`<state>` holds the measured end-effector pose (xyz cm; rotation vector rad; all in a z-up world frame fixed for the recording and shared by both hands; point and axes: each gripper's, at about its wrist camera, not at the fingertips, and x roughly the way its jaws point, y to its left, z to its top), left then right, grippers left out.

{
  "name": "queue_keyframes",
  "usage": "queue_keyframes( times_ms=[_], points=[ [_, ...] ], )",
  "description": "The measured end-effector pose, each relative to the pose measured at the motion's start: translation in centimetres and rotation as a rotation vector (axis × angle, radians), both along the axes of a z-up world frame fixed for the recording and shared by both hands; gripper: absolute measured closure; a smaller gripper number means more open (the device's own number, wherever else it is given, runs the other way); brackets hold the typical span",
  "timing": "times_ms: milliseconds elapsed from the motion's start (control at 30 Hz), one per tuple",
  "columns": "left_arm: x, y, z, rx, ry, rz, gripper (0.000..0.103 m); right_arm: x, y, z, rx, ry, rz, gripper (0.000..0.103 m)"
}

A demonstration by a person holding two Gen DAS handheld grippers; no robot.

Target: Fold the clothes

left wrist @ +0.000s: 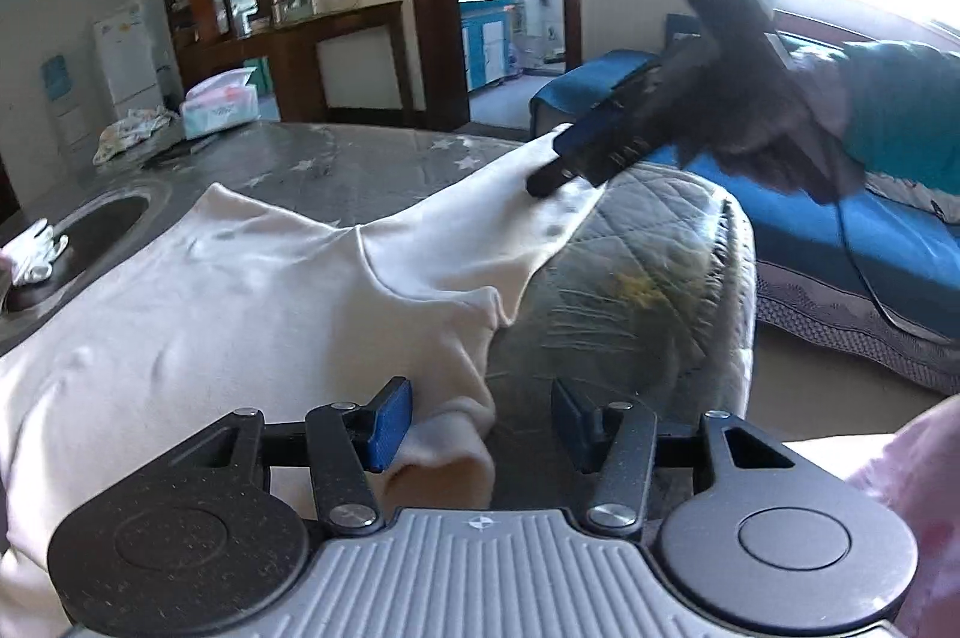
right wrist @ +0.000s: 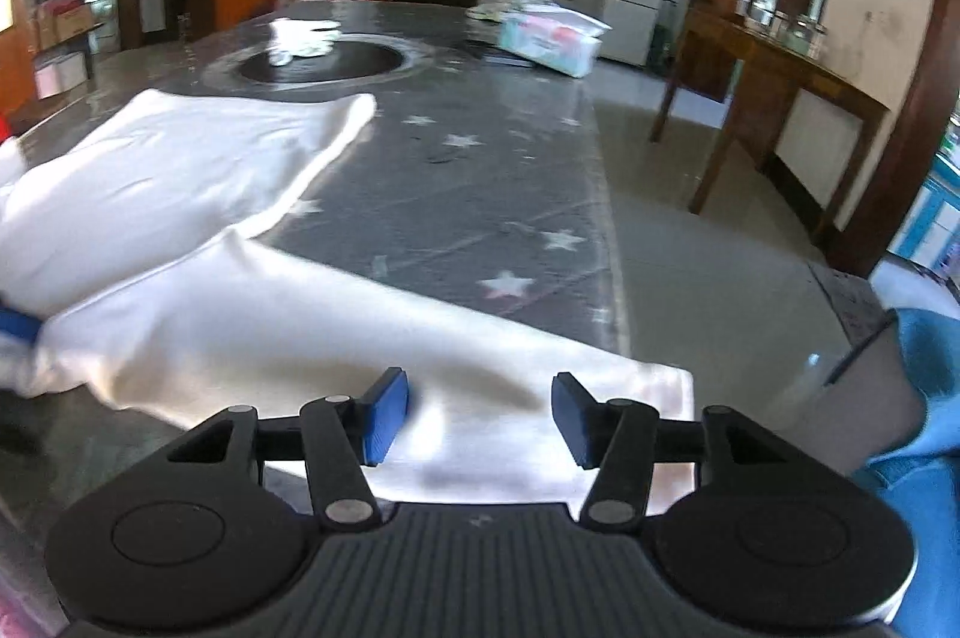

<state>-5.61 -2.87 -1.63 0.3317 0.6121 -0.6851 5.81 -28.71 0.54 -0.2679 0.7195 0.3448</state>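
Note:
A cream long-sleeved garment (left wrist: 240, 314) lies spread on the grey star-patterned table (left wrist: 372, 158). My left gripper (left wrist: 483, 428) is open, its blue pads on either side of a sleeve cuff (left wrist: 447, 449) near the table's edge. My right gripper (right wrist: 480, 419) is open just above the other sleeve (right wrist: 336, 338), which stretches toward the table's corner. In the left wrist view the right gripper (left wrist: 558, 170) reaches over the far sleeve end. The garment's body (right wrist: 156, 176) shows in the right wrist view at the left.
A tissue box (left wrist: 219, 104) and crumpled cloth (left wrist: 132, 131) sit at the table's far end. A dark round inset (right wrist: 327, 65) holds white gloves (right wrist: 303, 38). A quilted seat (left wrist: 648, 272) and blue sofa (left wrist: 840, 242) stand beside the table. A wooden sideboard (right wrist: 774, 80) stands beyond.

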Motion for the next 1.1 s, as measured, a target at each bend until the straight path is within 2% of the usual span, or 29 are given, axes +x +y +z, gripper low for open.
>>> queue_keyframes(
  times_ms=[100, 167, 233, 333, 433, 600, 633, 767, 833, 933, 1100],
  points=[
    [-0.5, 0.2, 0.1, 0.01, -0.006, -0.017, 0.058, 0.6, -0.5, -0.2, -0.003, -0.004, -0.015, 0.046],
    [-0.6, 0.4, 0.1, 0.027, -0.017, -0.019, 0.075, 1.0, -0.7, -0.3, -0.005, -0.007, -0.023, 0.045],
    [-0.6, 0.5, 0.1, 0.043, -0.028, -0.016, 0.086, 1.5, -0.7, -0.4, -0.009, -0.012, -0.03, 0.045],
    [-0.3, 1.3, 0.6, 0.01, -0.012, -0.005, 0.092, 2.1, -0.8, -0.5, -0.017, -0.022, -0.037, 0.045],
    [-0.3, 2.6, 1.3, -0.078, 0.014, -0.033, 0.093, 2.8, -0.8, -0.6, -0.012, -0.025, -0.045, 0.044],
    [-0.8, 2.3, 0.6, -0.006, 0.017, -0.102, 0.092, 3.6, -0.5, -0.8, -0.026, -0.042, -0.052, 0.044],
    [-0.9, 2.2, 0.5, 0.001, 0.013, -0.109, 0.088, 3.7, -0.4, -0.8, -0.031, -0.044, -0.052, 0.044],
    [-0.4, 2.5, 1.7, -0.082, 0.043, -0.128, 0.087, 3.7, 0.0, -0.5, -0.058, -0.048, -0.04, 0.044],
    [-0.2, 2.3, 2.3, -0.106, 0.024, -0.123, 0.087, 3.4, 0.3, -0.1, -0.061, -0.057, -0.029, 0.044],
    [0.8, 1.5, 2.9, -0.133, 0.009, -0.096, 0.087, 2.5, 1.0, 0.9, -0.03, -0.071, 0.005, 0.044],
    [2.7, -0.6, 1.8, -0.142, 0.05, -0.079, 0.087, 1.6, 2.6, 1.4, 0.062, -0.039, 0.077, 0.045]
  ],
)
